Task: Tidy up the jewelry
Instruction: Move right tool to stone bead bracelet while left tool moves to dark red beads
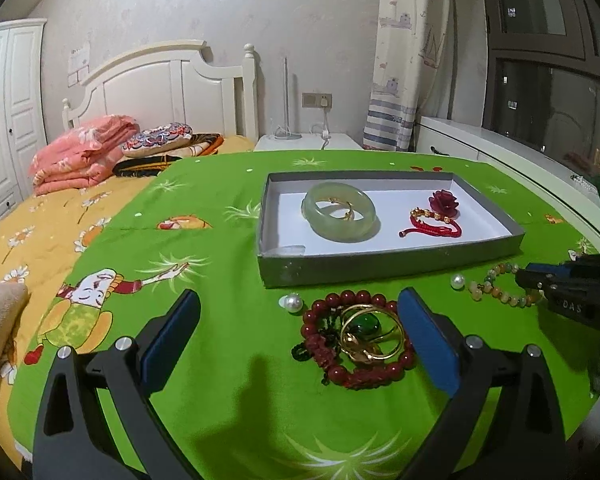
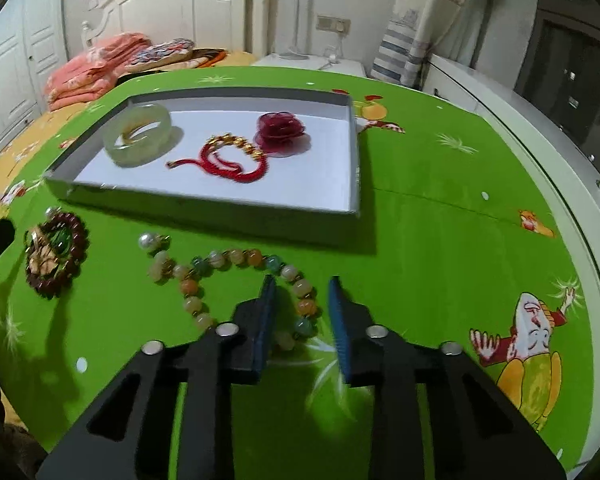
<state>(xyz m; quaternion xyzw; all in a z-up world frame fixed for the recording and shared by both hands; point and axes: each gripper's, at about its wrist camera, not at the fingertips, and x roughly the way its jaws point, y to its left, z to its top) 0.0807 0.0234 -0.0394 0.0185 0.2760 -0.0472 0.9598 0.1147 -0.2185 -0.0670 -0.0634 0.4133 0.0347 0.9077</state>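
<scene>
With the multicoloured bead bracelet (image 2: 236, 280) lying on the green cloth (image 2: 440, 240) just in front of the tray (image 2: 204, 204), the right claw (image 2: 300, 312) straddles its near beads, narrowed but seemingly not yet pinching, while the left claw (image 1: 300, 320) gapes empty; next, pinch, lift, and carry it over the tray's wall.

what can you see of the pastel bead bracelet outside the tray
The pastel bead bracelet is a loop of glossy round beads in cream, orange and green with small gold spacers. It lies flat on the green cloth in front of the grey tray, a pearl beside it. The right gripper straddles its near-right side.
</scene>
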